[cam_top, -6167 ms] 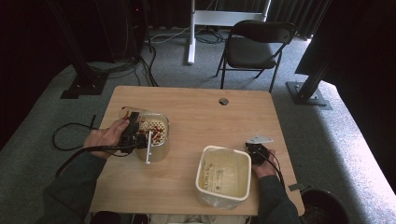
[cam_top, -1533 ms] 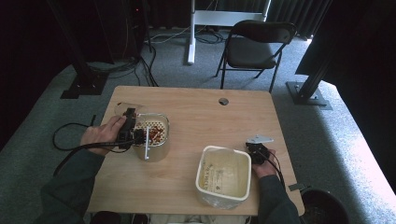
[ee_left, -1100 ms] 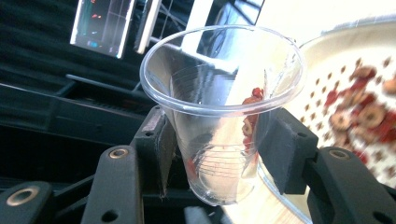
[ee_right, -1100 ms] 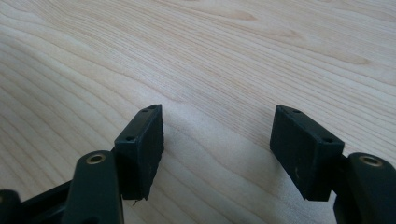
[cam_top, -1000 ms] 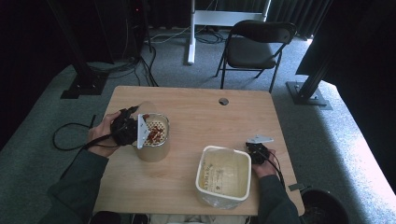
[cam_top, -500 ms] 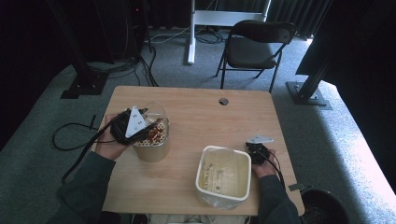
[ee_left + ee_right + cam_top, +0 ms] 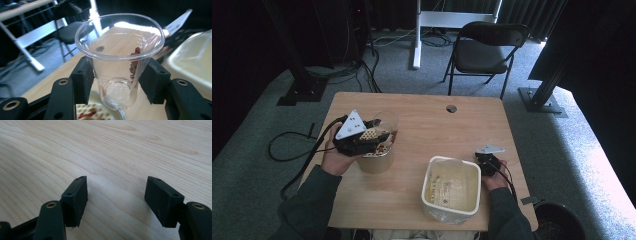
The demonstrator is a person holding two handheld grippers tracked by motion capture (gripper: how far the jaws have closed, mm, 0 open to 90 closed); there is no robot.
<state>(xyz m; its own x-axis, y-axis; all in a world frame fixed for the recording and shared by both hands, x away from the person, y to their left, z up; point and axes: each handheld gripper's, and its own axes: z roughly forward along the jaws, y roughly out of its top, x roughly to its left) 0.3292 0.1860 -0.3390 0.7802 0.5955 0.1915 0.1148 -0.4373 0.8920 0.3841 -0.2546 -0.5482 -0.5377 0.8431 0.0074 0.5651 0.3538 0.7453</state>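
Scoop step looks done, transfer left.

My left tool (image 7: 117,82) grips clear plastic cup (image 7: 120,57), centre of left gripper view; few red bits cling to cup's inner wall.

Below it, round clear jar (image 7: 374,157) of red-and-pale snack mix, left of high view.

White square tub (image 7: 451,187), lower centre, looks near empty.

My right tool (image 7: 116,195) released, over bare wooden bench (image 7: 120,147).

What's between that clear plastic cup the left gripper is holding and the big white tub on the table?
Nothing visible. The left gripper clamps the clear plastic cup above the jar of snacks. Between it and the white tub lies only bare wooden table. The right gripper, open, rests beside the tub's far side.
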